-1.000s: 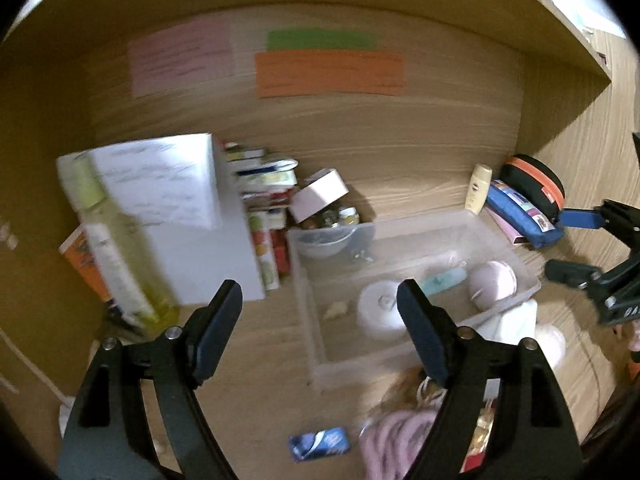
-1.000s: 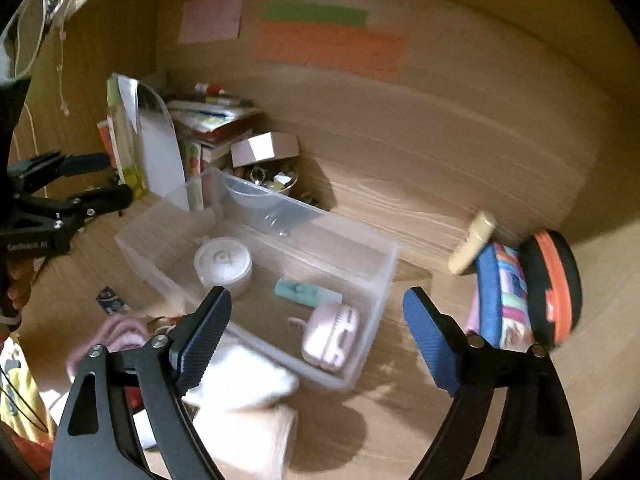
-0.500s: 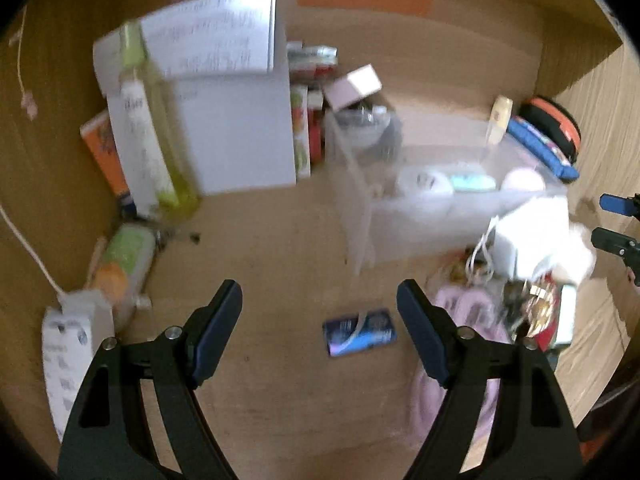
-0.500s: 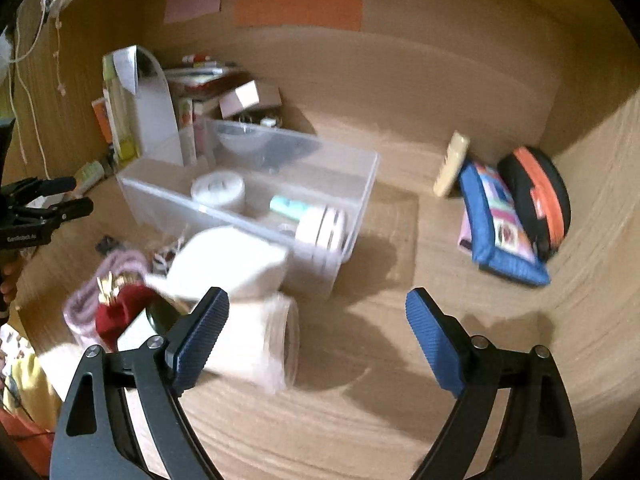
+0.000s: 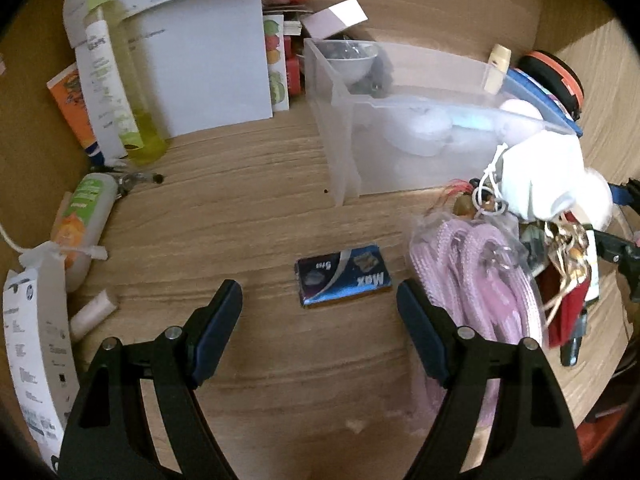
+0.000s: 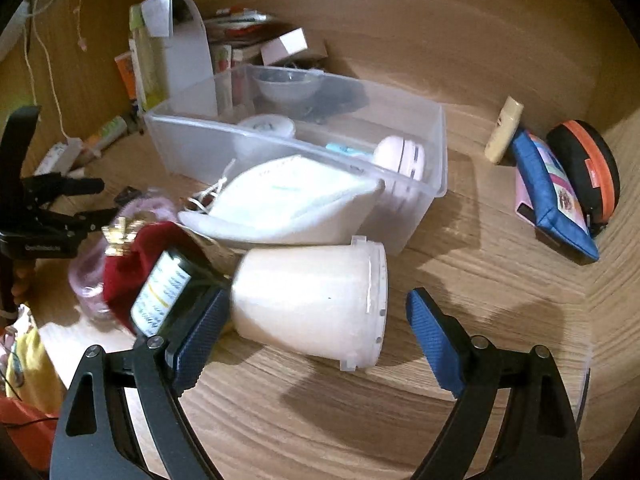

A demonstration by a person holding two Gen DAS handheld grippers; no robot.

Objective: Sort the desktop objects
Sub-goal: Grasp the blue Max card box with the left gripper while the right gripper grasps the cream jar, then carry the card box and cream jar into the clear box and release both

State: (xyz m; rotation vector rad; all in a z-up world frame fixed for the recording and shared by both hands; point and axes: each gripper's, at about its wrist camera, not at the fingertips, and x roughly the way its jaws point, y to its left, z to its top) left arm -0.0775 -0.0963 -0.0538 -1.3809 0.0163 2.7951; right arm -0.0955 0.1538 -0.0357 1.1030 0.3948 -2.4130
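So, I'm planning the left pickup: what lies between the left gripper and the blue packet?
Only bare wooden desk, seen in the left wrist view, separates the open left gripper from the blue packet.

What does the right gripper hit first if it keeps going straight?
Likely the white tub lying on its side between the open right gripper fingers; the mask and bin sit behind it.

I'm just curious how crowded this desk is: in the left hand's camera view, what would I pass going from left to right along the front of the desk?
White carton → orange-and-green tube → blue Max packet → pink cord bundle → red pouch. The clear plastic bin sits farther back.
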